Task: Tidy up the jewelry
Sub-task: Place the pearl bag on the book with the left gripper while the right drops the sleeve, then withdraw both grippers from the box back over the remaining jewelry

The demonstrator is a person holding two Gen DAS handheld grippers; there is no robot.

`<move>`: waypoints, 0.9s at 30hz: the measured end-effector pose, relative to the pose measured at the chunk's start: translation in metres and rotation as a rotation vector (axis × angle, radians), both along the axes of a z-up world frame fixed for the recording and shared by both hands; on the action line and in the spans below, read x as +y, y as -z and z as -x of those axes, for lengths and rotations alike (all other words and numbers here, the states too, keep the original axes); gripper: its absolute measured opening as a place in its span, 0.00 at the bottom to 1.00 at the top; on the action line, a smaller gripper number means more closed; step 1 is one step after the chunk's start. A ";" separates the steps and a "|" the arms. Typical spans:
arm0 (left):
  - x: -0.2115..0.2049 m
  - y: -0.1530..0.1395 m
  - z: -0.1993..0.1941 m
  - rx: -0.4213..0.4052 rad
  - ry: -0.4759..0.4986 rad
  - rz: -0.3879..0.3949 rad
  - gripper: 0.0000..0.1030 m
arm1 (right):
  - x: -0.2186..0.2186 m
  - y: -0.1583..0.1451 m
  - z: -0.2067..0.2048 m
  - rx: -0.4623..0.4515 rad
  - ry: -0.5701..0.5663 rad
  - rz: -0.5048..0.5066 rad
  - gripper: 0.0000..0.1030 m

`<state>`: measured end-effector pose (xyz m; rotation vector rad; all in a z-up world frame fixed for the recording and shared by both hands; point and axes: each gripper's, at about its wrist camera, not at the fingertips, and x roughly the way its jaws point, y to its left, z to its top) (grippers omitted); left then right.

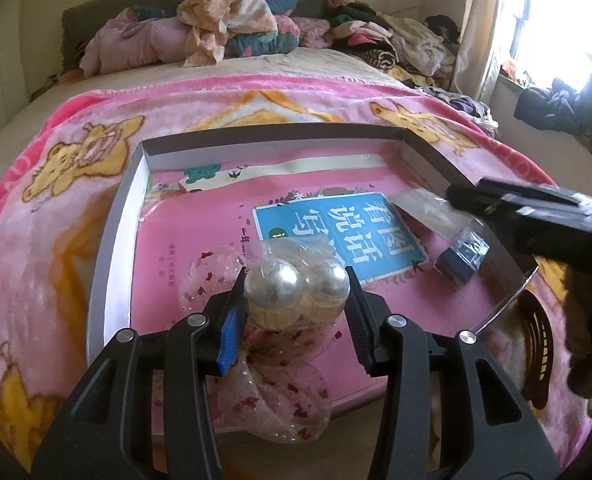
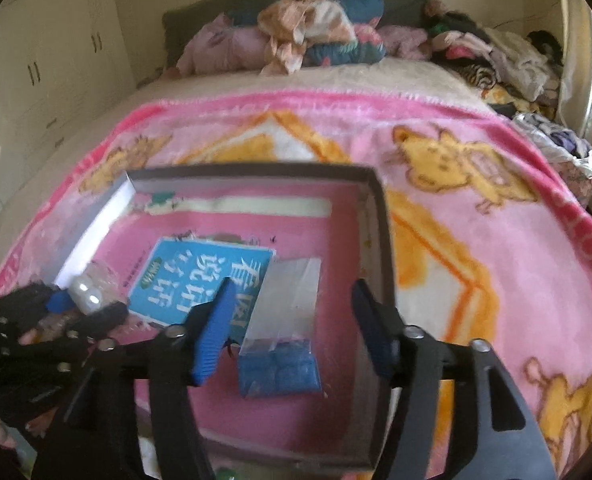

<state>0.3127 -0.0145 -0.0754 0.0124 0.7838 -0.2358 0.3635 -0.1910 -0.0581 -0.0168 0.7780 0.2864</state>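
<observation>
The left gripper (image 1: 296,284) clamps two pearl baubles (image 1: 296,288) in slippery wrap; they could squirt free. The right gripper (image 2: 292,320), jaws apart, hovers above a clear bag (image 2: 284,344).

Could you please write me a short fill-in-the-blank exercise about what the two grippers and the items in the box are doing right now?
1. The left gripper is shut on a clear packet holding two large ____ beads.
2. The right gripper is ____, its fingers either side of a clear bag.
3. The contents at the bottom of that bag are ____ in colour.
4. The shallow box sits on a ____ blanket.

Missing words: pearl; open; blue; pink
</observation>
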 end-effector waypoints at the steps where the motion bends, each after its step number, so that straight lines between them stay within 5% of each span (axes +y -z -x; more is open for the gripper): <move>1: -0.001 0.001 0.001 -0.002 -0.001 -0.007 0.38 | -0.002 -0.005 0.005 -0.014 0.007 0.006 0.67; 3: -0.003 0.001 0.002 -0.007 -0.005 -0.010 0.44 | -0.007 -0.016 0.016 -0.049 0.029 0.016 0.78; 10: -0.008 -0.008 0.018 -0.038 -0.008 -0.024 0.66 | -0.029 -0.038 0.048 -0.103 0.067 -0.022 0.89; 16: -0.008 -0.029 0.033 -0.076 -0.028 -0.012 0.81 | -0.045 -0.046 0.074 -0.124 0.085 -0.036 0.90; 27: -0.024 -0.056 0.071 -0.137 -0.004 0.004 0.85 | -0.063 -0.051 0.121 -0.157 0.087 -0.024 0.91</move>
